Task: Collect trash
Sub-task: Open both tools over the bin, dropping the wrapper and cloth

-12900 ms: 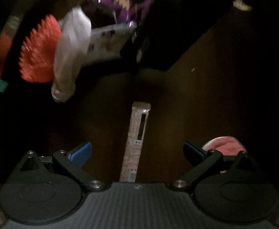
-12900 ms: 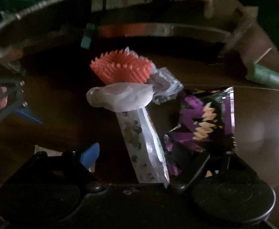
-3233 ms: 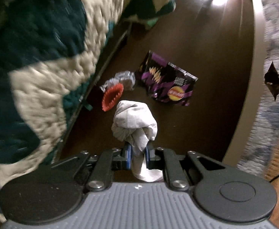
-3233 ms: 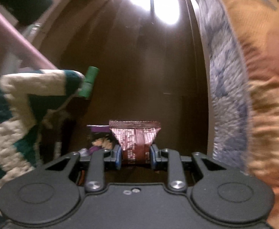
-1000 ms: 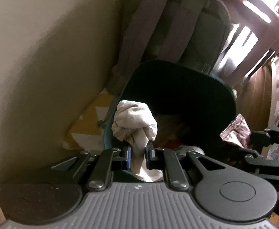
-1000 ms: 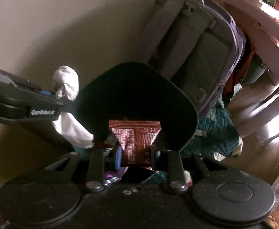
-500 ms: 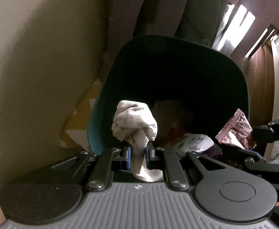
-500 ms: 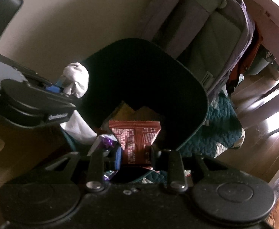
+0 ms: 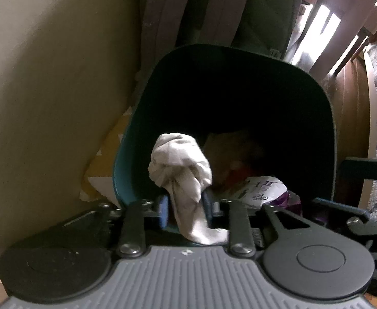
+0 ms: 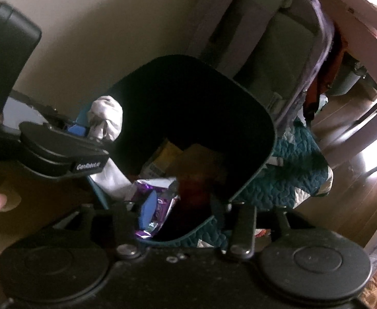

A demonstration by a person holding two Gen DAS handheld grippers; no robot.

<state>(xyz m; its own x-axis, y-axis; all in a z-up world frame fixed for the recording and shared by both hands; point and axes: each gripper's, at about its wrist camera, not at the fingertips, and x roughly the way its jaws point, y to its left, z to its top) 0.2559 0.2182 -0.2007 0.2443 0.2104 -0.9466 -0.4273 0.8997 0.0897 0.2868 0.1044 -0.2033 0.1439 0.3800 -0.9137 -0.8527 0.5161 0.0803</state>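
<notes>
Holding 1 tissue [image 9: 179,164], 1 bin [image 9: 328,134]

Both hand-held grippers point steeply down, side by side. The left hand-held gripper [image 9: 184,209] is opening, cloth still between its pads. The right hand-held gripper [image 10: 182,209] is opening, nothing between its fingers.

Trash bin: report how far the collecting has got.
Done: wrappers and a purple bag lie inside the bin; the right gripper is empty, jaws opening. In hand: the white tissue wad sits between the left gripper jaws, which are opening. Left: letting it fall in.
</notes>
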